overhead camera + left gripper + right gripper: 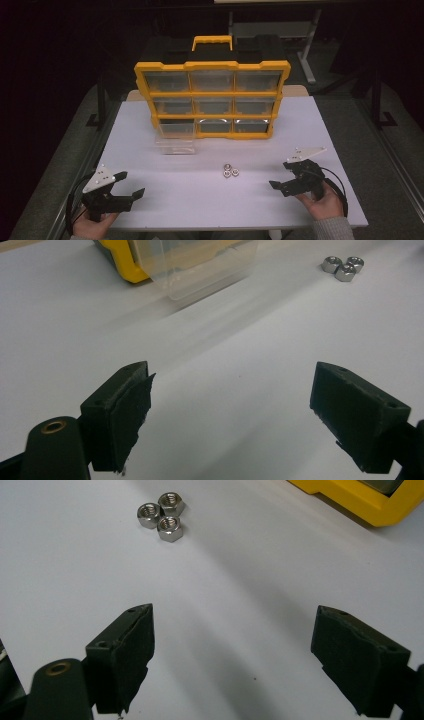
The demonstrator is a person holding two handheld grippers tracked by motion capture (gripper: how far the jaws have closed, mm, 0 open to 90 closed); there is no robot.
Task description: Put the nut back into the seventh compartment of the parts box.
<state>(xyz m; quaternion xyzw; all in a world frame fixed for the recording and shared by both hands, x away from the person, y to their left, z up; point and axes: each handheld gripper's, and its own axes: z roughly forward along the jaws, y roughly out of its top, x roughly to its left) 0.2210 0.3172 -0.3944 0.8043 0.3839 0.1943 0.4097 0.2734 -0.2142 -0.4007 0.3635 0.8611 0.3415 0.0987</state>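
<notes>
Three small silver steel hex nuts (230, 171) sit clustered and touching each other on the table, roughly midway between my two grippers and a bit ahead of both. In the right gripper view the nuts (162, 513) lie ahead of my jaws and off toward the left one, well apart from the tips. In the left gripper view the nuts (344, 267) are far ahead and beyond the right jaw.

Left gripper (128, 183): jaws spread wide, nothing between them, touching nothing; bare table under the gap. Right gripper (280, 174): same, jaws wide, empty, no contact with the nuts. Black pads (131, 655) on the right gripper look clean; the left pad (131, 410) has a frayed edge.

A clear plastic drawer bin (174, 145) is out on the table ahead of my left gripper, just in front of the organizer's bottom-left slot. In the left gripper view the bin (200, 265) is straight ahead, blurred.

Yellow-framed parts organizer with clear drawers and a yellow carry handle (212, 97) stands upright at the far side, three rows of three, ahead of both grippers.

Surface is a plain white tabletop (200, 200). Room around it is dark; grey floor on both sides, a metal frame leg (305, 50) behind the organizer.
</notes>
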